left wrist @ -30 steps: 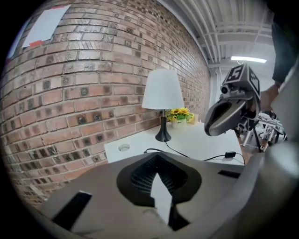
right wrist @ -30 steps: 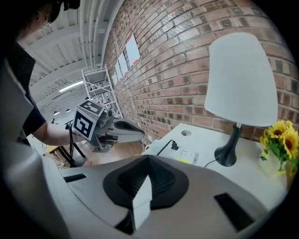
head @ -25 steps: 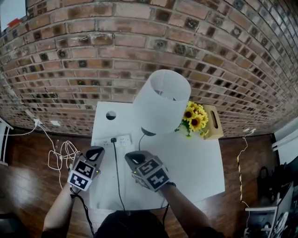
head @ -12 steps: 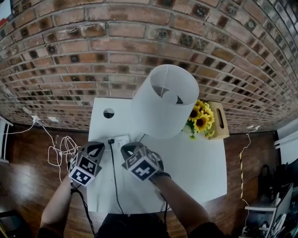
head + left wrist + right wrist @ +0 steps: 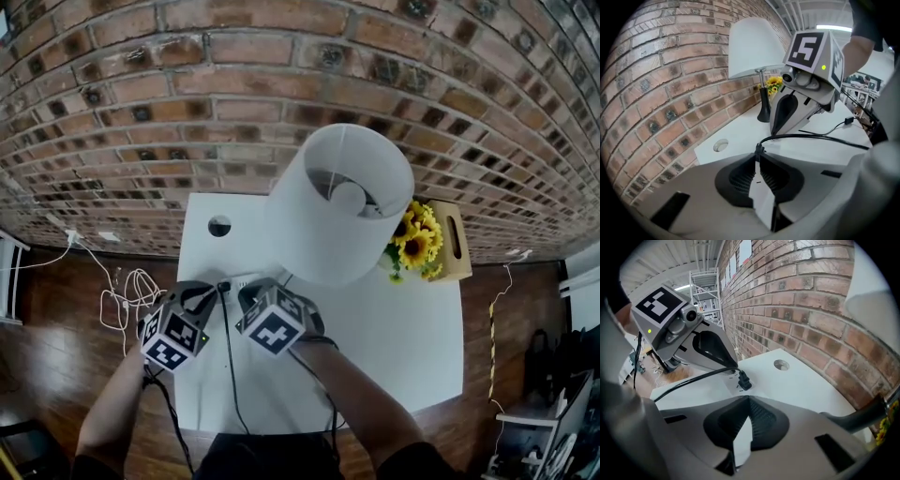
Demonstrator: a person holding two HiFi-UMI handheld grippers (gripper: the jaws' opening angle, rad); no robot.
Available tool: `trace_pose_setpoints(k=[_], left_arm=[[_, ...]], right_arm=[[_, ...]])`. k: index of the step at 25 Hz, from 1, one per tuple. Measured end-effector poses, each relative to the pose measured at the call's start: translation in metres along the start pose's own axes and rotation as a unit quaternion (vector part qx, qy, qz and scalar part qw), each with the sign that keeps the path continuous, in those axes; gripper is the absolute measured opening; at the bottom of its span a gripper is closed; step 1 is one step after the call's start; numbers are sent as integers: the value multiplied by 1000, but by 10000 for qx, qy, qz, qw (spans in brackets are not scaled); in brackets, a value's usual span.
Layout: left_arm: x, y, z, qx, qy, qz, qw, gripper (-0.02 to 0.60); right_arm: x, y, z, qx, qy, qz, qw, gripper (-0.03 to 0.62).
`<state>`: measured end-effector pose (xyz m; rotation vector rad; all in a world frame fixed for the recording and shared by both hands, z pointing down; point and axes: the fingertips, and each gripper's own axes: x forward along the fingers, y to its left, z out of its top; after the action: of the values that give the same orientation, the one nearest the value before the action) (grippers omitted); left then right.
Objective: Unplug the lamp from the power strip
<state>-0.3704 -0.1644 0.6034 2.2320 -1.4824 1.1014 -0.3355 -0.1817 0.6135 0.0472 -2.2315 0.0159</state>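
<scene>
poised at the black plug [image 5: 224, 285], seated in the power strip [image 5: 727, 383] left of the lamp [image 5: 342, 211]. jaws of left gripper [image 5: 211, 288] just opening slightly, nothing between; right gripper [image 5: 247, 292] pinched together. risks dragging the strip along if pulled with nothing pinning it.

The lamp shade [image 5: 342, 202] is plain white and its stem [image 5: 764, 105] is black. The table [image 5: 412, 347] and power strip [image 5: 732, 386] are white. The plug [image 5: 744, 380] and cord [image 5: 232, 366] are black. The brick wall [image 5: 187, 84] is red-brown with pale mortar lines. The sunflowers [image 5: 419, 246] are yellow with dark centres, and the wooden box [image 5: 455, 244] is tan. The marker cubes [image 5: 272, 330] carry black-and-white squares. The floor [image 5: 56, 375] is dark brown wood.
</scene>
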Motion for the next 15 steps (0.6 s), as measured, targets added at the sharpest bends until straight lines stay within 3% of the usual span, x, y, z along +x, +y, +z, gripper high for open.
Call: trace_pose_setpoints(k=[3,10,15], left_arm=[[4,-3,-1,33,27,-93,9999,124],[18,-3,7,511,-6,-25,9987,124],[27,-5,6,489,2,-119,9987,124]], right_arm=[[4,-3,0,83,-49,-56,9999,-3],[11,-5,-2,-79,80,-109,9999,-3],[16,0,-1,-129,146,-10,9998,-3]])
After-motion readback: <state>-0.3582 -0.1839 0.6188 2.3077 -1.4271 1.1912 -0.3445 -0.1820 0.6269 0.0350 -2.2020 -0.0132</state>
